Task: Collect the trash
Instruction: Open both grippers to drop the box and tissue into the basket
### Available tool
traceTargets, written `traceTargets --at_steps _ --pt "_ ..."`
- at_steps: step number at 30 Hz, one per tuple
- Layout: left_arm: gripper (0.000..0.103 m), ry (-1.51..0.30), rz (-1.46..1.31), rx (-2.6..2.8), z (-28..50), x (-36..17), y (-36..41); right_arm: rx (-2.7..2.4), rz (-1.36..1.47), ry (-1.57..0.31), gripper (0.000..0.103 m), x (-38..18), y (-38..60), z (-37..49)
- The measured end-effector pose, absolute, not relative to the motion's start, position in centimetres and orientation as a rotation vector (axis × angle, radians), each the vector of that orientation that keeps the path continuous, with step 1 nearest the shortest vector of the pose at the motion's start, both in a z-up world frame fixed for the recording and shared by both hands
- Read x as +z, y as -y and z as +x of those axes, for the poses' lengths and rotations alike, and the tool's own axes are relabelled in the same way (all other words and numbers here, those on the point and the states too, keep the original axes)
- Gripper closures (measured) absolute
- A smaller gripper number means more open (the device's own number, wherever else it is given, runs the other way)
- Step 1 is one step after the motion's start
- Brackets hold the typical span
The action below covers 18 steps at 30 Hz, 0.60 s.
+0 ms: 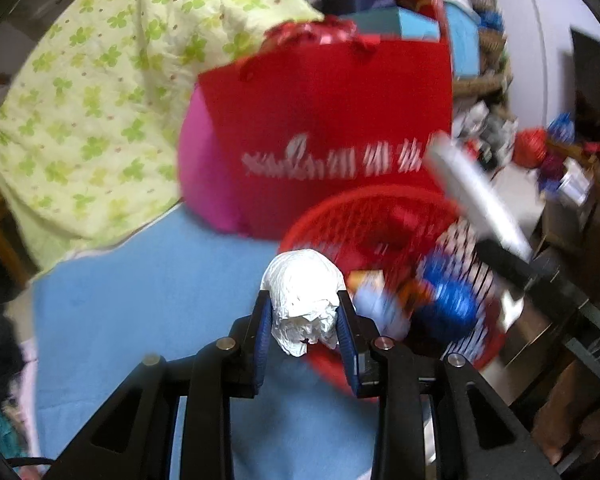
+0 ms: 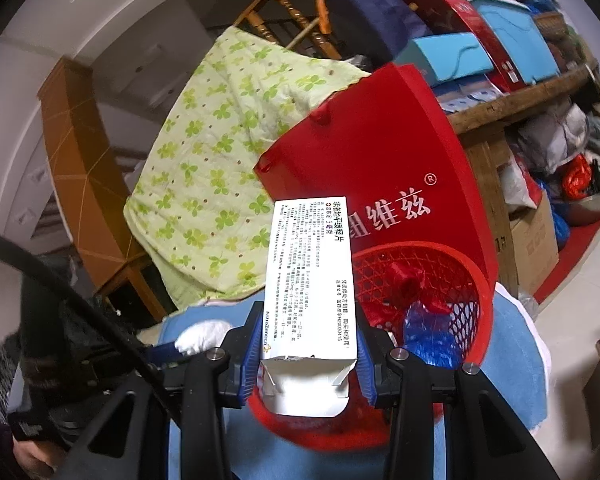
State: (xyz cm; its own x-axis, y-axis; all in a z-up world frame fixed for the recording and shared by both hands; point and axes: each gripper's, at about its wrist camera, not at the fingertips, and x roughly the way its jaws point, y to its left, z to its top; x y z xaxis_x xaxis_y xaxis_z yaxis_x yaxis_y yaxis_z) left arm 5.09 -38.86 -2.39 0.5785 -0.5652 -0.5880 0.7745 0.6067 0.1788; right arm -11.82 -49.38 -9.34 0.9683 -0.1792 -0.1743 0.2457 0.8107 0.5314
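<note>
Left gripper (image 1: 305, 330): blue pads pressed against both sides of a crumpled white tissue wad (image 1: 303, 300); wad sits between the fingertips and bulges above them.
Tissue wad position: held above the blue cloth surface (image 1: 148, 300), just beside the near-left rim of the red mesh basket (image 1: 340, 216); not inside the basket.
Right gripper (image 2: 309, 350): blue pads clamped on the lower part of a white medicine box (image 2: 310, 276).
Medicine box: upright and slightly tilted, printed face toward camera, its torn-open end pointing down toward the camera; held over the near rim of the red mesh basket (image 2: 466, 268).
Basket contents, right wrist view: crumpled red wrapper (image 2: 404, 280) and crumpled blue plastic (image 2: 428, 332) lie inside.
Basket contents, left wrist view: blue crumpled item (image 1: 446, 304) visible inside; other pieces too blurred to identify.
Behind basket: red paper bag (image 2: 380, 160) with white characters stands upright, touching the basket's far side.
Left of bag: green clover-print quilt (image 2: 220, 152) draped over wooden furniture.
Cross view: left gripper with its white wad (image 2: 204, 336) shows at lower left in the right wrist view, near the basket.
Image quality: left wrist view has motion blur on the right half.
</note>
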Motion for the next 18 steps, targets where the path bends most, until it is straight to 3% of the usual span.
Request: traceTargets --at_steps 1,3,6,15,18 --pt "0.057 -0.526 0.426 -0.857 5.9 -2.3 39.5 -0.238 0.614 -0.131 0.058 -9.6 50.3 -11.3" --pt "0.053 -0.574 0.377 -0.921 7.6 -2.8 40.5 -0.248 0.682 -0.159 0.043 -10.3 52.0 -10.5" --pt "0.042 -0.659 0.323 -0.992 9.1 -4.0 40.9 -0.261 0.771 -0.186 0.043 -11.2 53.9 -10.0" --pt "0.041 -0.633 0.267 -0.840 8.9 -5.7 30.0 -0.250 0.659 -0.104 0.040 -9.2 50.3 -10.0" --pt "0.032 -0.602 0.244 -0.725 9.1 -5.7 24.6 -0.186 0.536 -0.055 0.040 -7.3 46.1 -8.4"
